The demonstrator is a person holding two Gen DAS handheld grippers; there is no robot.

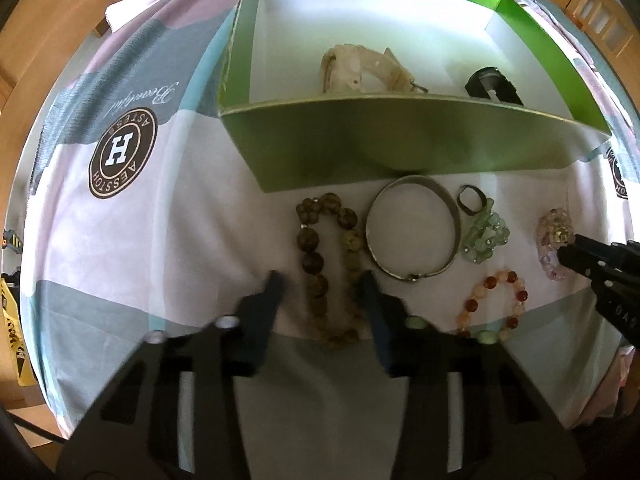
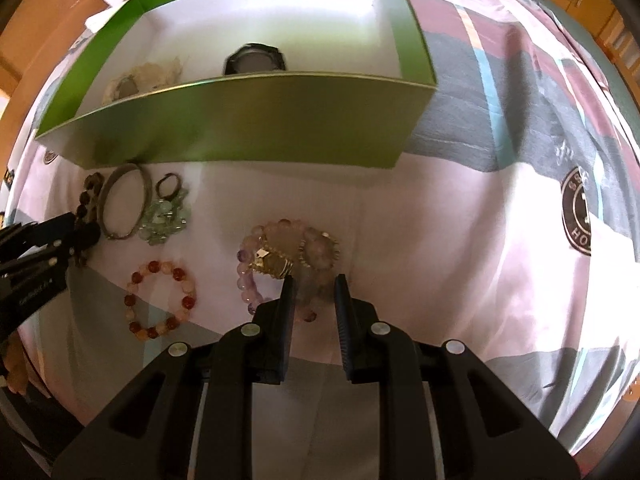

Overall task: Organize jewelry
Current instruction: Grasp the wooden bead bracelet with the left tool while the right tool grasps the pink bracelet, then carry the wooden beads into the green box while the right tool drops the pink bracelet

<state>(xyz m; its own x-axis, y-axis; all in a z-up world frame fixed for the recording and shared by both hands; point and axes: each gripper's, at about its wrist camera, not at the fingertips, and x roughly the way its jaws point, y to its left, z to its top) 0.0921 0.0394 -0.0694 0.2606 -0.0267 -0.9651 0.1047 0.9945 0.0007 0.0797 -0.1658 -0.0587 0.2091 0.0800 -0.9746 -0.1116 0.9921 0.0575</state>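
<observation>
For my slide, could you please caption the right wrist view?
Right tool astride pale purple beaded bracelet before green box.

Dark watch [image 2: 255,60] half hidden behind green box [image 2: 248,120] wall, pale watch [image 2: 140,80] blurred

bracelets [image 1: 412,236] before box [image 1: 400,152], watches [image 1: 360,68] inside

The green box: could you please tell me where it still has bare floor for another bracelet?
Inside the green box, the white floor is bare left of the cream watch and between it and the black watch. The cloth in front is crowded.
</observation>
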